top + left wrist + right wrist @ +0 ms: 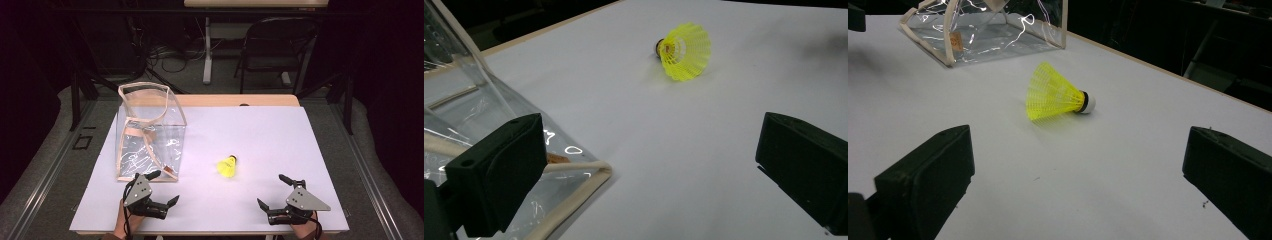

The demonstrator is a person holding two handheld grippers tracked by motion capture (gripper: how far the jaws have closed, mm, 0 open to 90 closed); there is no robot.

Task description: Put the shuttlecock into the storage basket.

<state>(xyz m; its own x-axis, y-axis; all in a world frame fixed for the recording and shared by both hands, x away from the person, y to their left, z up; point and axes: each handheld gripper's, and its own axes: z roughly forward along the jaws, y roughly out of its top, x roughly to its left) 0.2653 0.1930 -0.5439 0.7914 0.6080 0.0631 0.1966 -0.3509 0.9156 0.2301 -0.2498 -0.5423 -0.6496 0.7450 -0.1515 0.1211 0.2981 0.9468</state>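
Here we are holding both tools wide apart and empty: the left gripper (157, 186), jaws spread, is sitting just in front of the near corner of the clear plastic bag with beige trim (150, 132), and the right gripper (274, 191), equally spread, is resting well to the right of that bag. Between them, the yellow mesh-skirted shuttlecock with a white cork tip (227, 166) is lying on its side on the white table sheet (260, 135), near the bag's right side and apart from both tools.
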